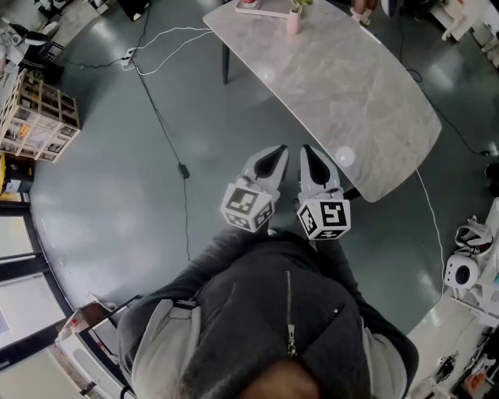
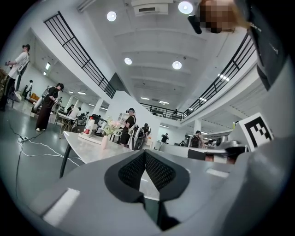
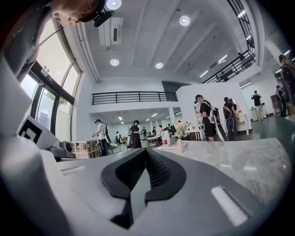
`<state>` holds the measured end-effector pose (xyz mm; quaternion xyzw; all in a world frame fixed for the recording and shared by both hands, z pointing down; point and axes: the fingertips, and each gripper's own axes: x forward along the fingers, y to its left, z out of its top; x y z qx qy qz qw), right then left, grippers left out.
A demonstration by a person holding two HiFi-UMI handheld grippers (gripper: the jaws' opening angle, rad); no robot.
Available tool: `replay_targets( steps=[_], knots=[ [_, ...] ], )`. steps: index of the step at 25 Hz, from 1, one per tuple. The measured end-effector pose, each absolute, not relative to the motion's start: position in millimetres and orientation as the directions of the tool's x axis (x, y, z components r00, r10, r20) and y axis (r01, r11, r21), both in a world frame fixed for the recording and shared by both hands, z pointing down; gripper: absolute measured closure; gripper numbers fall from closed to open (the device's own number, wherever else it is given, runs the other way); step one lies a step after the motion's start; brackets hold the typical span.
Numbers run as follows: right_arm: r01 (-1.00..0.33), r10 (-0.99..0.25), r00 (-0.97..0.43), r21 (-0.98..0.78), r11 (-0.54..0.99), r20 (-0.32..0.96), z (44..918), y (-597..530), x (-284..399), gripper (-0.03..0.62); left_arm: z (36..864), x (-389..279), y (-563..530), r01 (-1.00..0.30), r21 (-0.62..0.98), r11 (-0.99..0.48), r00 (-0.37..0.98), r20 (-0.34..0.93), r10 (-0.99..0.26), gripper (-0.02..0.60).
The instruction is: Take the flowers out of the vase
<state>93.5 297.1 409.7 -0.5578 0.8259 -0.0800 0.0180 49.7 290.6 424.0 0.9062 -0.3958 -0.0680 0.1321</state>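
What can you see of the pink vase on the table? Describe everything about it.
The vase is small, slim and pale pink; its material is too distant to tell. It stands upright near the far end of the grey marble-look table, resting on the tabletop. It holds pale flowers with green leaves.

No legible text, brand or number appears. The left cube [image 1: 246,206] and right cube [image 1: 324,218], near 6 o'clock, carry square code markers only.
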Motion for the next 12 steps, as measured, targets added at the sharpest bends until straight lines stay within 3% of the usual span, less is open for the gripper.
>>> replay_targets(
  steps=[12],
  knots=[
    [-0.913, -0.915, -0.396, -0.137, 0.384, 0.073, 400.7, 201.0, 72.1, 0.591, 409.9, 28.6, 193.2, -0.708, 0.286, -0.645, 0.666, -0.032, -0.745, 0.572]
  ],
)
